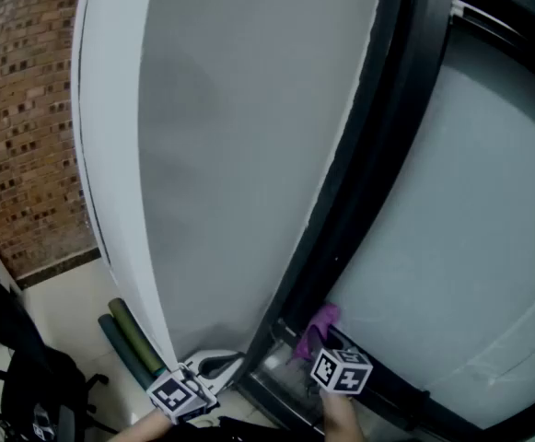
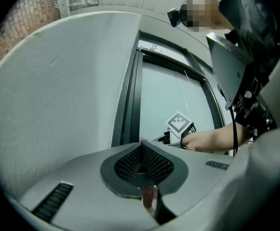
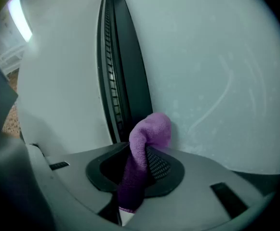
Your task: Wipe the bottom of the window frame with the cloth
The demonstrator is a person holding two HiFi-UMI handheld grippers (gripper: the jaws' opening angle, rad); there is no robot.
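Right gripper view: cloth (image 3: 149, 131) between tongs (image 3: 140, 154)

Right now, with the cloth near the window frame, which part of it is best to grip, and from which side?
Grip the cloth at its folded middle, as the right hand-held gripper does now, coming from the room side. It is a soft strip; its bunched end then sticks out past the jaws toward the frame for wiping.
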